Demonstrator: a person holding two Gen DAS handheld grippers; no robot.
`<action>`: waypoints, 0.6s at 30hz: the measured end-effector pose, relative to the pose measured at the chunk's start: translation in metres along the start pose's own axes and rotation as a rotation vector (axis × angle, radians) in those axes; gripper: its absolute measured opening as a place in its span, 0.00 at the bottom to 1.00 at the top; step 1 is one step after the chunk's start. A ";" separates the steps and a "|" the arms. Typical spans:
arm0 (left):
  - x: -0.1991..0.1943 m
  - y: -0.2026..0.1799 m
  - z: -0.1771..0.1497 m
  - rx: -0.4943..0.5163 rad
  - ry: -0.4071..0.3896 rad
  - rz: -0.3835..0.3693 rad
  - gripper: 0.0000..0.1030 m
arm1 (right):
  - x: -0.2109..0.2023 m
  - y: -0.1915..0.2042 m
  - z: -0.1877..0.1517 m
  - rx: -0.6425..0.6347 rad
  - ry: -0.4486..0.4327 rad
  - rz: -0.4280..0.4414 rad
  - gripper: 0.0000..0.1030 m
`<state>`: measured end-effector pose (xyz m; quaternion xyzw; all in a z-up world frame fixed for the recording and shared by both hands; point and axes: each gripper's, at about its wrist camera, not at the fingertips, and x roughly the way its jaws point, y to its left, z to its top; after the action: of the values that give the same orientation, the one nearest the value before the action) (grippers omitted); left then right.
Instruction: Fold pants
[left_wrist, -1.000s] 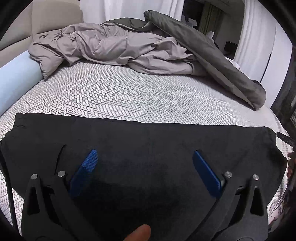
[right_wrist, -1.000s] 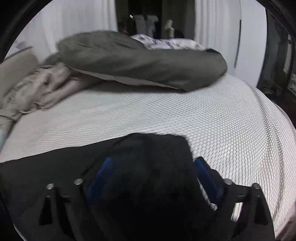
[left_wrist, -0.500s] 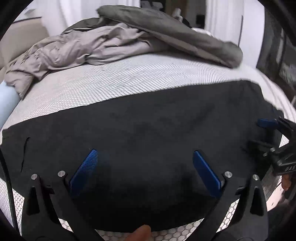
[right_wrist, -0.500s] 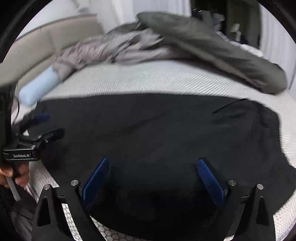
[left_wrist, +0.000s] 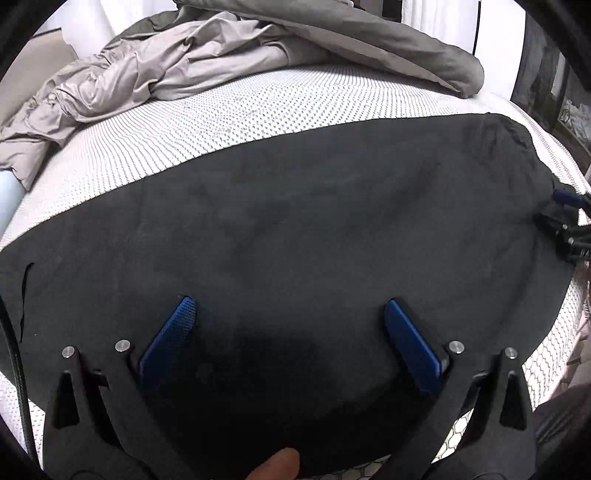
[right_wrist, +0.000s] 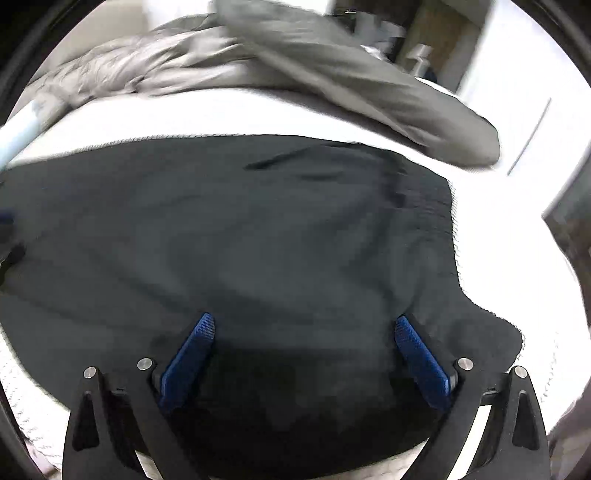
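The black pants (left_wrist: 295, 229) lie spread flat across the white mesh mattress (left_wrist: 229, 107), as a wide dark band; they also fill the right wrist view (right_wrist: 258, 240). My left gripper (left_wrist: 290, 332) is open and empty, its blue pads (left_wrist: 168, 343) wide apart just above the near part of the pants. My right gripper (right_wrist: 303, 347) is open and empty too, over the pants near their right end. The right gripper also shows at the far right edge of the left wrist view (left_wrist: 569, 225), beside the pants' end.
A crumpled grey duvet (left_wrist: 192, 62) and a darker grey cover (left_wrist: 388, 40) lie heaped along the far side of the bed. A pale blue bolster (left_wrist: 7, 192) lies at the left edge. The mattress edge drops off at the right (left_wrist: 561, 147).
Both grippers have let go and stay open above the pants. The right wrist view has swung right across the pants and is blurred by motion. The left view has crept closer.
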<state>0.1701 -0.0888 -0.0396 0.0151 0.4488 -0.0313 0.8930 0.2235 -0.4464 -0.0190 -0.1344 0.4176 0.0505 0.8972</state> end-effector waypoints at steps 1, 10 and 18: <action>0.001 0.003 -0.001 -0.003 0.006 -0.005 0.99 | 0.001 -0.007 -0.002 0.027 0.004 0.037 0.95; -0.019 -0.020 0.009 0.045 -0.048 -0.071 0.99 | -0.021 0.051 0.009 -0.037 -0.030 0.130 0.96; 0.003 -0.044 0.003 0.174 0.041 -0.098 1.00 | -0.018 0.077 -0.010 -0.184 -0.001 0.168 0.96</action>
<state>0.1709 -0.1332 -0.0402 0.0713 0.4628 -0.1134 0.8763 0.1888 -0.3753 -0.0270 -0.1805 0.4208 0.1637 0.8738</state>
